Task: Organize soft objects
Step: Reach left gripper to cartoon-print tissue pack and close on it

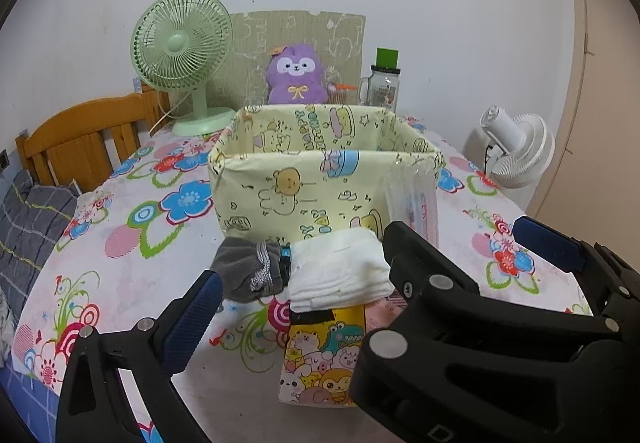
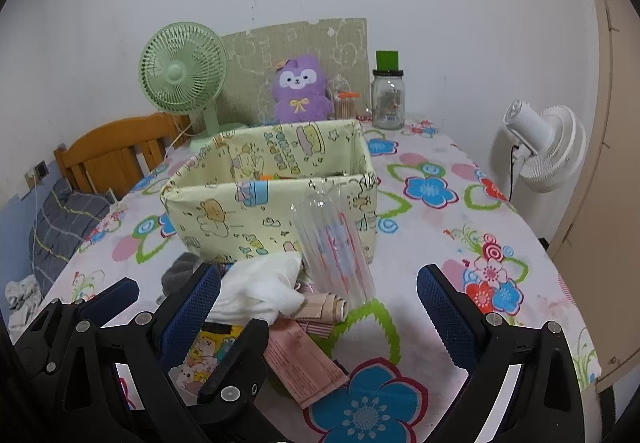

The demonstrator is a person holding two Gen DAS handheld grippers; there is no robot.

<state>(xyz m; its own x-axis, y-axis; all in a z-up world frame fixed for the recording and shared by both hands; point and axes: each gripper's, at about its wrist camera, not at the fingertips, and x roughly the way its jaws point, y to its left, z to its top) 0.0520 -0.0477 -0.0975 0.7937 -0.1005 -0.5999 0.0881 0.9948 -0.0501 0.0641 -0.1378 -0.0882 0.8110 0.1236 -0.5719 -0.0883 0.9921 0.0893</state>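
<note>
A yellow cartoon-print fabric bin (image 1: 304, 195) stands on the flowered table; it also shows in the right wrist view (image 2: 240, 211). In front of it lie a folded white cloth (image 1: 340, 271), a grey sock bundle (image 1: 248, 271) and a cartoon animal pouch (image 1: 320, 363). The right wrist view shows the white cloth (image 2: 264, 287), a beige roll (image 2: 326, 309), a pink packet (image 2: 308, 363) and a clear plastic sleeve (image 2: 336, 255) leaning on the bin. My left gripper (image 1: 372, 283) is open around the pile. My right gripper (image 2: 320, 307) is open and empty, straddling the pile.
A green desk fan (image 1: 184, 59), a purple plush (image 1: 296, 75) and a glass jar (image 1: 382, 87) stand at the table's back. A white fan (image 2: 540, 147) stands off the right edge. A wooden headboard (image 1: 84, 139) and grey bedding are at the left.
</note>
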